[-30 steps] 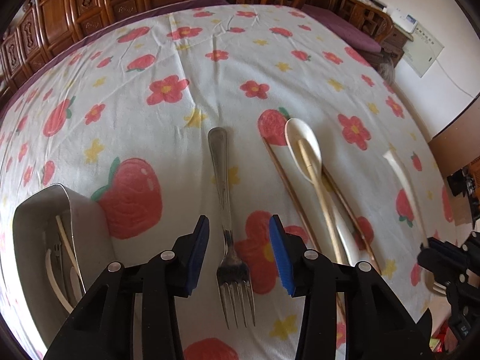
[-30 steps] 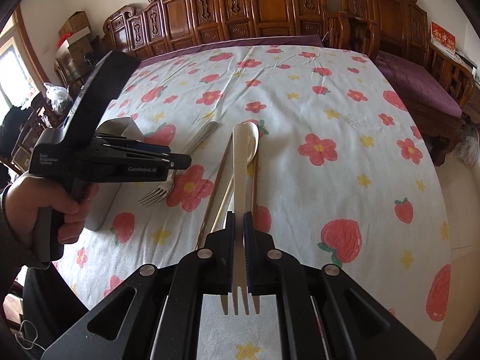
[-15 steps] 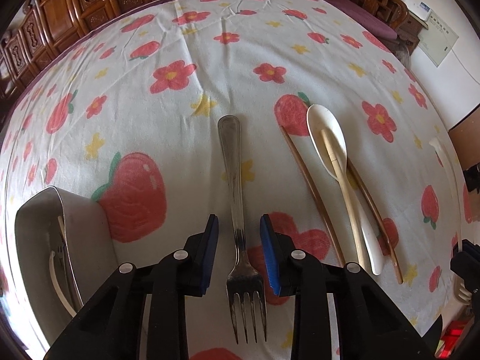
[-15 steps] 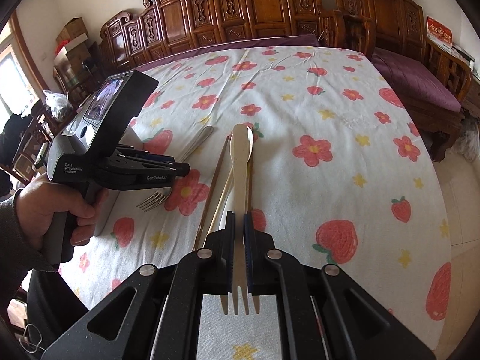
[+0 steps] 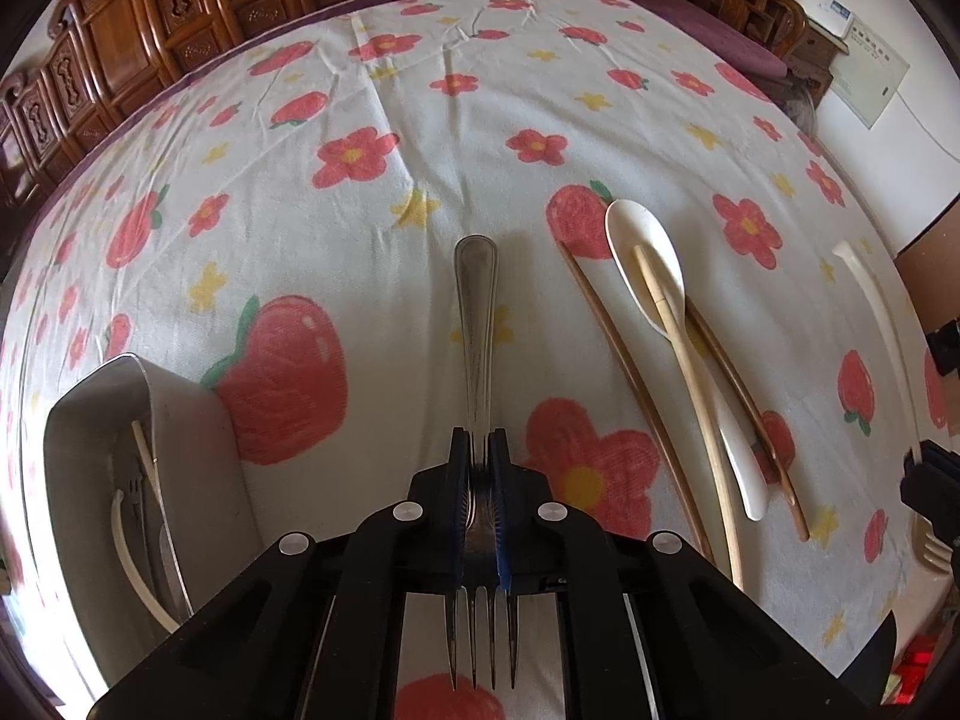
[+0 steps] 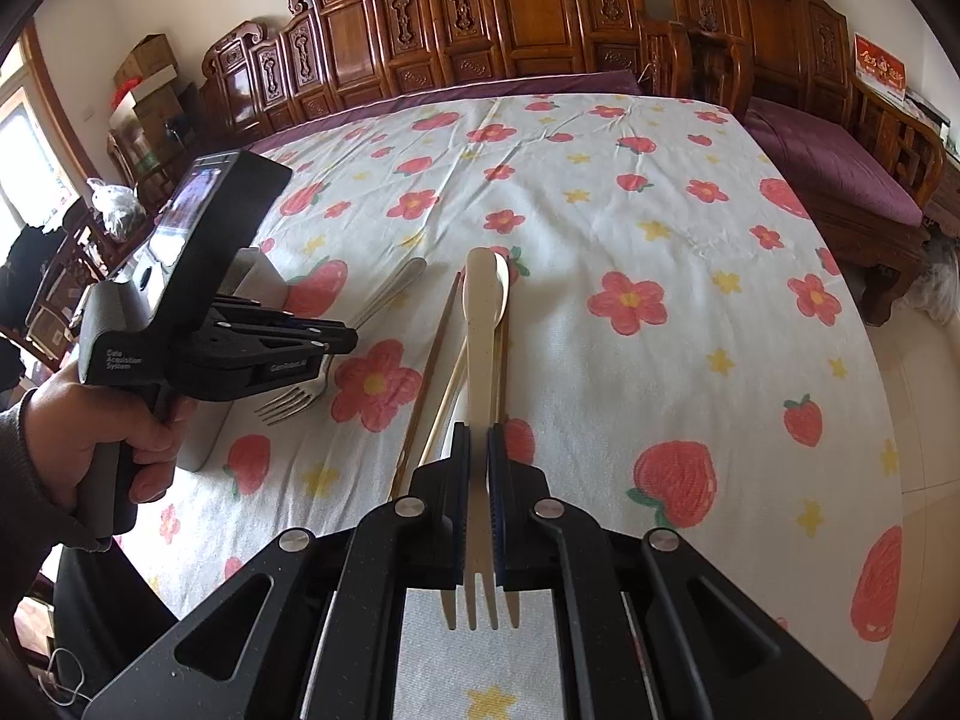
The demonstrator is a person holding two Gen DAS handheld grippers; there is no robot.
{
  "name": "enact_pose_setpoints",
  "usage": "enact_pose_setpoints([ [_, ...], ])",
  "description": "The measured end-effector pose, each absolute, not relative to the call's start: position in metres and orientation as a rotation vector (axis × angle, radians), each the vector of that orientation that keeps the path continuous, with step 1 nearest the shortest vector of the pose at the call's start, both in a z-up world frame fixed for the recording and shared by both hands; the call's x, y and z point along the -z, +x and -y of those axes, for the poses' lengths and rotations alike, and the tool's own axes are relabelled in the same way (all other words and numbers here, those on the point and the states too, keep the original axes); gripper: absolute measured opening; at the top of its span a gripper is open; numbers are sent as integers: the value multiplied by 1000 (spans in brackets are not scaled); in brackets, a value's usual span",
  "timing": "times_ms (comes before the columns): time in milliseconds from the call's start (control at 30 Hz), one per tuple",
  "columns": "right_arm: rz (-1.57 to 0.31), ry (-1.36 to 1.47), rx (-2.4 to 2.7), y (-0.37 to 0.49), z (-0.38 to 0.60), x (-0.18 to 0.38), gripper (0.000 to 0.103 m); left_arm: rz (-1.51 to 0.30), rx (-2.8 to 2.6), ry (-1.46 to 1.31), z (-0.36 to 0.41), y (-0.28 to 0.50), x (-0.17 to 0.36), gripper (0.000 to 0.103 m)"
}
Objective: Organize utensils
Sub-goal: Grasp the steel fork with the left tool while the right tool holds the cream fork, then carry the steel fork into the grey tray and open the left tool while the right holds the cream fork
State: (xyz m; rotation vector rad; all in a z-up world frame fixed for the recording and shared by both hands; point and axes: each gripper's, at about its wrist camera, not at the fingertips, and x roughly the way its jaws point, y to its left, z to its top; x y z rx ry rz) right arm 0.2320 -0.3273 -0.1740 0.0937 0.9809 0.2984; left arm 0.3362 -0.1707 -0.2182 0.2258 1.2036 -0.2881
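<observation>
The far half of the counter [image 6: 600, 192] lies bare. The left gripper [image 5: 478, 450] has just closed on the steel fork [image 5: 475, 312]. The right gripper [image 6: 478, 444] pinches the cream fork [image 6: 482, 324].

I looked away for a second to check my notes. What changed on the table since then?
The left gripper has just closed on the metal fork, pads now pressing its neck. The right gripper stayed shut on the cream fork; spoon, chopsticks and tray unmoved.
</observation>
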Motion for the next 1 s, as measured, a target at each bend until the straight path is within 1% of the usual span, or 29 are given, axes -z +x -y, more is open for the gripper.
enact_pose_setpoints([
  [300,-979,88,-302,231,325,173,7,-1130,304,213,160,321,195,6],
  [767,-964,74,-316,228,318,167,7,-1007,343,178,123,292,134,6],
  [1000,-959,61,-327,224,310,165,7,-991,324,151,98,283,127,6],
])
